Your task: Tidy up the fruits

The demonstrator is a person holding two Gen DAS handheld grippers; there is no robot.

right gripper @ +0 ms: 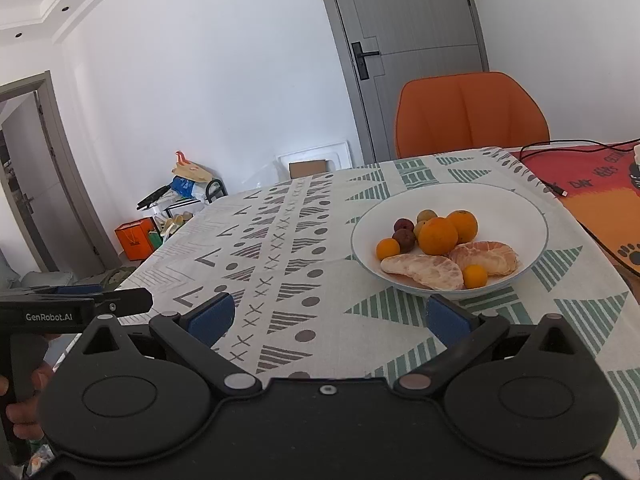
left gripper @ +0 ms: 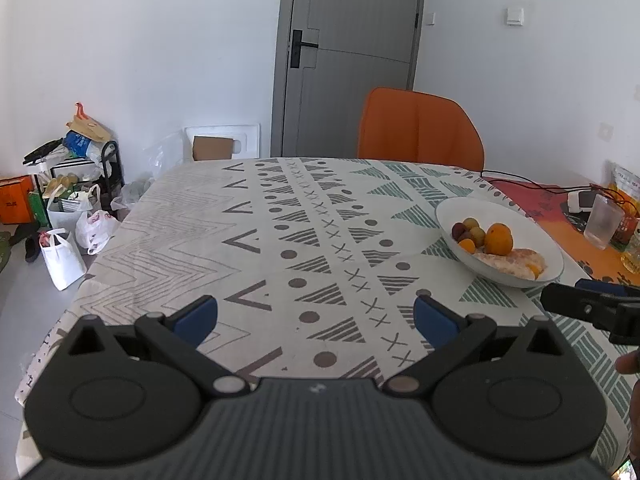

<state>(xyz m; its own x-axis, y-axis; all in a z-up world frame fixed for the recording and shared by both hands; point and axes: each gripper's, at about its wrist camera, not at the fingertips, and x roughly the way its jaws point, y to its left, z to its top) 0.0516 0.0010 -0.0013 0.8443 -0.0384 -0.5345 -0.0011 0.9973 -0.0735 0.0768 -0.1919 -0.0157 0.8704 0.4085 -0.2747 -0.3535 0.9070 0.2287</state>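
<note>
A white bowl [right gripper: 516, 208] stands on the patterned tablecloth and also shows in the left wrist view [left gripper: 452, 210]. It holds two oranges [right gripper: 438, 236], two peeled citrus halves [right gripper: 424, 270], small orange kumquats [right gripper: 387, 248], dark red fruits [right gripper: 404, 239] and a yellowish fruit [right gripper: 426, 215]. My right gripper [right gripper: 330, 316] is open and empty, just in front of the bowl. My left gripper [left gripper: 316, 316] is open and empty over bare cloth, left of the bowl. Each gripper shows at the edge of the other's view.
An orange chair [right gripper: 472, 112] stands behind the table. A red-orange mat [right gripper: 592, 188] with a black cable lies at the right. A clear glass [left gripper: 602, 220] and packets stand at the far right. Bags and boxes [left gripper: 68, 208] clutter the floor on the left.
</note>
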